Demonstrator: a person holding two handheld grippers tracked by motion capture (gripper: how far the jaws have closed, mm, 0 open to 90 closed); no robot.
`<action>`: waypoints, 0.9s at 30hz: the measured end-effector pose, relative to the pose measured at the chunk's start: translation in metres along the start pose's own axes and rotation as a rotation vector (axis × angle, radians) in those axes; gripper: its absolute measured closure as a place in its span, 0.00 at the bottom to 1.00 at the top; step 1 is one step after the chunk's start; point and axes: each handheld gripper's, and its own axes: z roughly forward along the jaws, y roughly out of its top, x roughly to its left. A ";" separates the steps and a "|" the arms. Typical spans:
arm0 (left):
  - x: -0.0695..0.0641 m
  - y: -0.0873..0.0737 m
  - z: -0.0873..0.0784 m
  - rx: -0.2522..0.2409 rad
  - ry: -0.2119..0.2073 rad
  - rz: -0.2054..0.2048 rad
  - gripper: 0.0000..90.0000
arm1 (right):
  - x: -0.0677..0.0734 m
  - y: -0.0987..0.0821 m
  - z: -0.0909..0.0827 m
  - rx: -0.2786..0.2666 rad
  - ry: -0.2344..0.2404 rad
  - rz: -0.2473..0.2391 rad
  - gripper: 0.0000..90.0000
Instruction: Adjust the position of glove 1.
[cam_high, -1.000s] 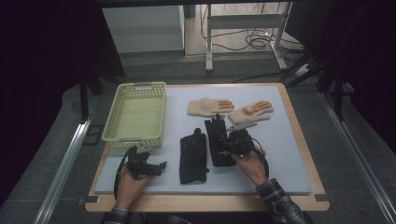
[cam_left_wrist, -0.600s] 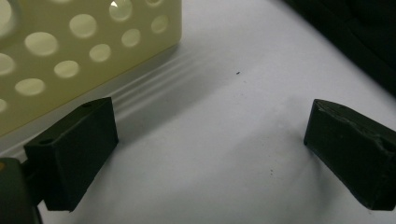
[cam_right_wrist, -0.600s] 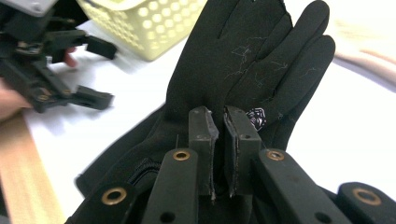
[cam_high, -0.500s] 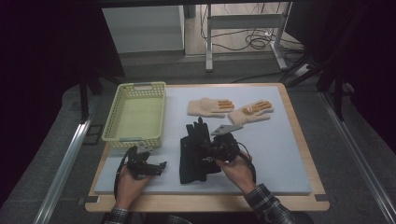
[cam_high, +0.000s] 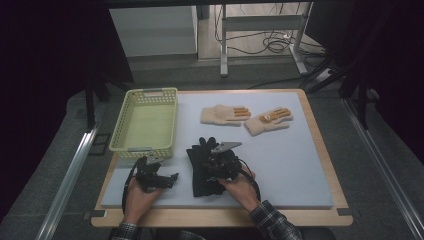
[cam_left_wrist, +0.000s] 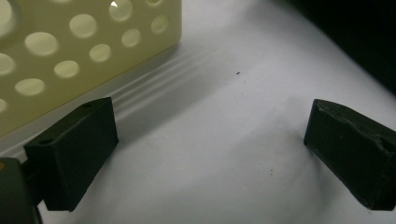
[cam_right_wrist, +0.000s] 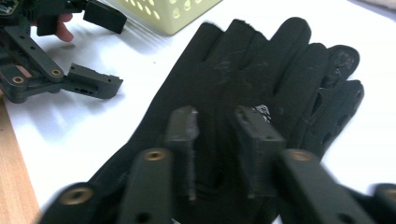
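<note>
Two black gloves (cam_high: 201, 175) lie stacked on the white mat, fingers pointing away from me. In the right gripper view the upper black glove (cam_right_wrist: 261, 60) covers most of the lower one, whose fingertips stick out at the right. My right gripper (cam_high: 212, 159) hovers over the palm; its jaws have just been opening. The right gripper (cam_right_wrist: 217, 123) shows its pads a little apart with glove fabric beneath them, not pinched. My left gripper (cam_high: 169, 179) rests open on the mat to the left, and the left gripper (cam_left_wrist: 210, 140) holds nothing.
A pale yellow perforated basket (cam_high: 142, 148) stands at the back left, just behind the left gripper; its wall (cam_left_wrist: 70, 46) is close. Two beige gloves with orange fingertips (cam_high: 224, 114) (cam_high: 268, 120) lie at the back. Bare white mat (cam_high: 295, 165) stretches to the right.
The right gripper carried the right-hand black glove leftward onto the other black glove, and its jaws have parted over it. The left gripper has stayed put.
</note>
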 end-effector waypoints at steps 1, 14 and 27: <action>0.000 0.000 0.000 0.000 0.000 0.000 0.03 | 0.000 0.000 -0.001 -0.002 -0.009 -0.009 0.67; 0.000 0.000 0.000 0.002 0.000 0.006 0.03 | -0.020 0.011 -0.021 -0.028 -0.060 -0.044 0.75; 0.000 0.000 0.000 0.002 0.000 0.002 0.03 | -0.048 0.034 0.028 -0.021 -0.097 -0.015 0.62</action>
